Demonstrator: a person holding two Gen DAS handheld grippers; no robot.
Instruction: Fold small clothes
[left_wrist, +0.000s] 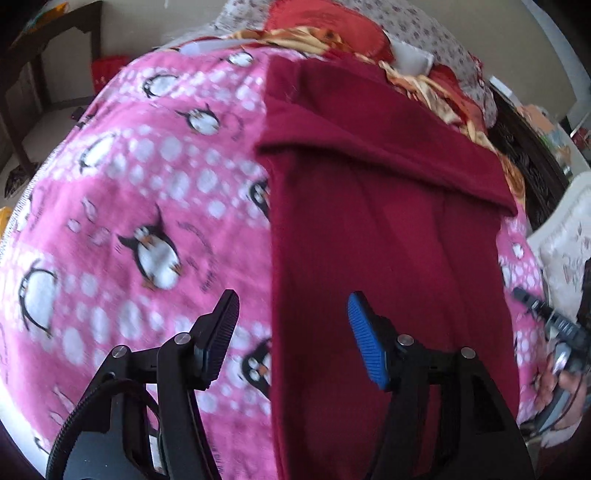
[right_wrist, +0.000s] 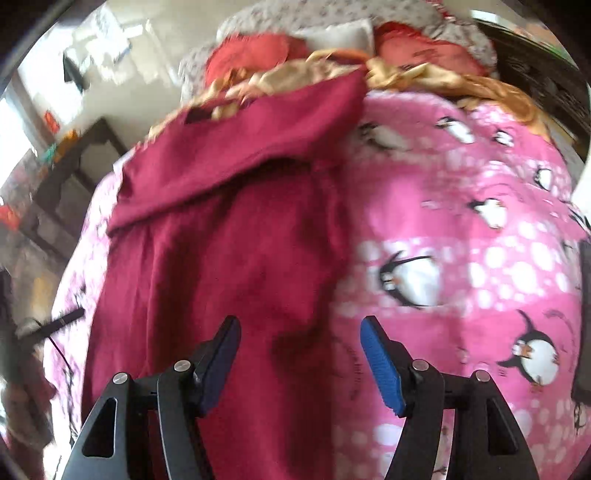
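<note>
Maroon garment (left_wrist: 384, 258) on penguin blanket (left_wrist: 129, 221), beneath both empty, wide-open jaws.

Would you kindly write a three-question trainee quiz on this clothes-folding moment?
1. True or false: the left gripper is clamped on the maroon garment.
2. The penguin blanket is mainly: A) green B) pink C) grey.
3. Fill in: the right gripper straddles the garment's ____ edge.

Key: 1 false, its jaws stand open, holding nothing. 2 B. 3 right, as the right wrist view shows it.
</note>
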